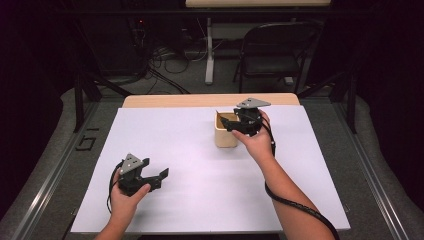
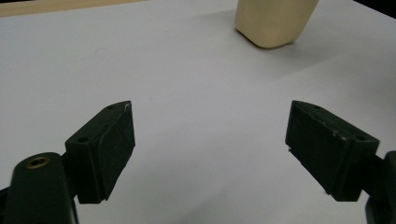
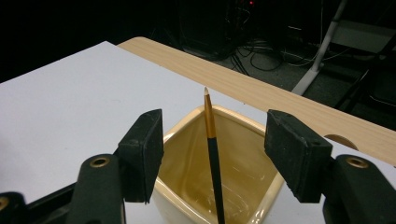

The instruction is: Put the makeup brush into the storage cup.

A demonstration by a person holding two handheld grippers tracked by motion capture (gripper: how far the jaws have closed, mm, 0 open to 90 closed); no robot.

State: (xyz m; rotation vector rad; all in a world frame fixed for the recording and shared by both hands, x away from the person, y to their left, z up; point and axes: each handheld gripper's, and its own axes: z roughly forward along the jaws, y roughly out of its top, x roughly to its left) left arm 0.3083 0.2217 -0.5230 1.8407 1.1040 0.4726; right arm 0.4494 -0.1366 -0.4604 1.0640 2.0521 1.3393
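Both my claws held apart, jaws wide.

My left claw [image 1: 152,178] sits low near my side of the table, gripped in my left hand [image 1: 125,197], jaws spread wide with nothing between the pads [image 2: 112,149]. My right arm reaches forward and across, my right hand [image 1: 257,142] carrying the right claw [image 1: 239,125] tipped downward; its jaws stand apart, the pads [image 3: 144,149] pressing on nothing.
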